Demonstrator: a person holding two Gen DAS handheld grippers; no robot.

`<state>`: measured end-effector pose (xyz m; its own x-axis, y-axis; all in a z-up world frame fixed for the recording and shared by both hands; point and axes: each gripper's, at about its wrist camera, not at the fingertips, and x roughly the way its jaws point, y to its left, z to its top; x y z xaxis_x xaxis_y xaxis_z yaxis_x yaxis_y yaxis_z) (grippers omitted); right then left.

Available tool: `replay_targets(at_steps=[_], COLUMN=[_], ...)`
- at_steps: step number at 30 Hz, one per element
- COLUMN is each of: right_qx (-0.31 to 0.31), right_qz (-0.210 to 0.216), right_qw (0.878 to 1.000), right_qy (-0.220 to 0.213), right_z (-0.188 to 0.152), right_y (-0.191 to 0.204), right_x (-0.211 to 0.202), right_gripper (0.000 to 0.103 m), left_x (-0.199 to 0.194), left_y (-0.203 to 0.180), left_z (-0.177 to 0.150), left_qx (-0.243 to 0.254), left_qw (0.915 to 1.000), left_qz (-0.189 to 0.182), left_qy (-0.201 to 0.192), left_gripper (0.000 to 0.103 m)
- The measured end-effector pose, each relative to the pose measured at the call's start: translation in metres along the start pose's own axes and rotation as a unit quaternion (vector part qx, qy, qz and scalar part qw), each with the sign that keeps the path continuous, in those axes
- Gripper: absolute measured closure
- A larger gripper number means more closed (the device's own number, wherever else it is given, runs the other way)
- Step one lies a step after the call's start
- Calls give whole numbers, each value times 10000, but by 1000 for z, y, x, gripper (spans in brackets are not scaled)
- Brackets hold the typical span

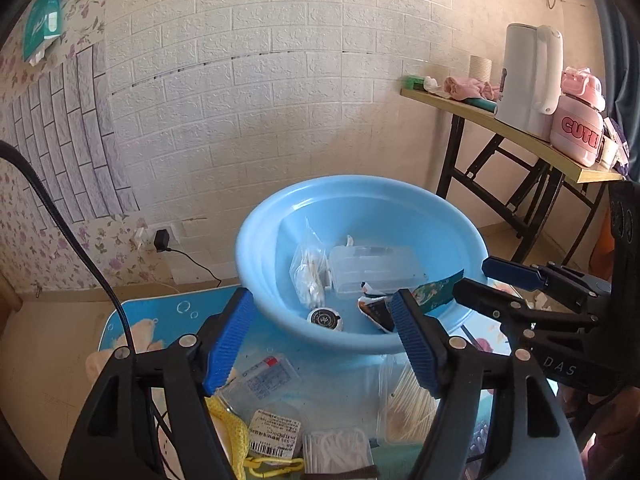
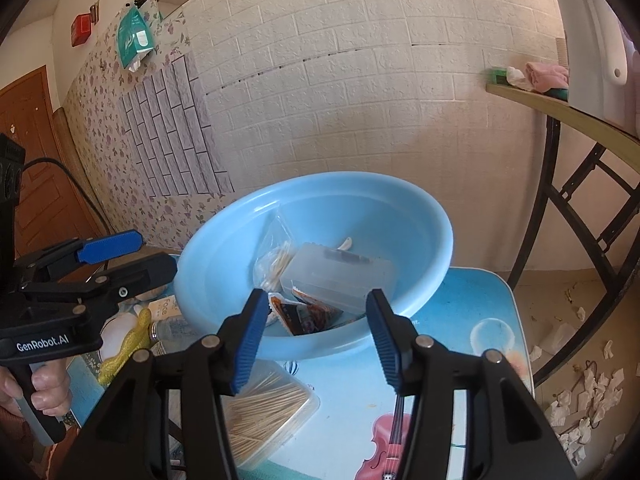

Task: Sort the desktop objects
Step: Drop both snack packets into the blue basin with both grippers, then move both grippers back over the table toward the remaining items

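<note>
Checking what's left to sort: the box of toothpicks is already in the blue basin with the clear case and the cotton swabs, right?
Not quite. The toothpicks are on the table in front of the basin, as the right wrist view shows. The clear case and the cotton swabs are in the basin.

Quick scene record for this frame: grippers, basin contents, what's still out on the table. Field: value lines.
left gripper: open, empty
right gripper: open, empty
blue basin: on the table, ahead of both grippers
in basin: clear plastic box, bag of cotton swabs, snack packet, small round tin
still on table: toothpick box, yellow mesh item, labelled packet
table: blue cartoon print
</note>
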<state>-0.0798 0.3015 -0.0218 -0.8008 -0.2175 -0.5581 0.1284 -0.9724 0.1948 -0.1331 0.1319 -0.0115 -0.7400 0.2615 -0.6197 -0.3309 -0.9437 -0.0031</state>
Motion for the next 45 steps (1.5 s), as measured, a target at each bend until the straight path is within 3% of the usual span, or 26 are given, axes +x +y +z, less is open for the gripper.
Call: replay_targets(at_steps=[10,19,45], right_qx=[137,241,3], right_qz=[-68,-75,-213], right_qw=[9989,9962,9961], right_qy=[438,831,855], right_z=[-26,-49,-72], right_y=[7,20,66], right_x=[-5,-3,-7], right_gripper=[50,50,50], left_x=[-19,-32,-59], left_y=[20,35,66], left_z=[-45,-72,-101], left_qx=[-308,-477,-923], left_qw=[9989,9976,9938], left_qz=[142,317,618], left_qy=[328,377,49], left_gripper=[24,20,20])
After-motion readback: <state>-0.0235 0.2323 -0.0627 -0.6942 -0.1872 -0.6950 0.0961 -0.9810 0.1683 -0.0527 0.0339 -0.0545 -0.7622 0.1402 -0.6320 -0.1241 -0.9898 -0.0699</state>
